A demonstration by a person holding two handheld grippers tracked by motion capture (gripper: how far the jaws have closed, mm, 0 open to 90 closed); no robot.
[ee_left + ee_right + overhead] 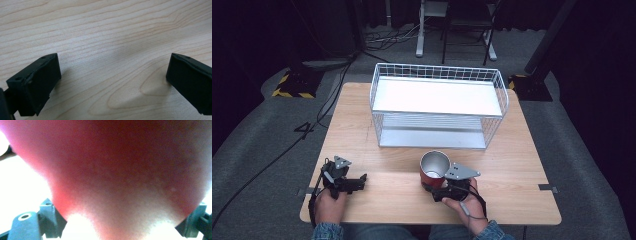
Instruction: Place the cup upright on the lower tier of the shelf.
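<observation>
A red cup (434,167) with a shiny metal inside stands upright on the wooden table (522,150), near its front edge. My right gripper (433,186) reaches it from the front and is shut on its lower wall. In the right gripper view the red cup (120,170) sits blurred and very close between the jaws. My left gripper (363,179) rests low over the table at the front left, pointing right. Its jaws stand wide apart in the left gripper view, so my left gripper (112,82) is open, with bare wood between the fingers (37,85).
A white wire basket shelf (438,105) with two tiers stands at the back middle of the table, its open side towards me. Beyond the table lie grey floor, cables (312,125) and stand legs.
</observation>
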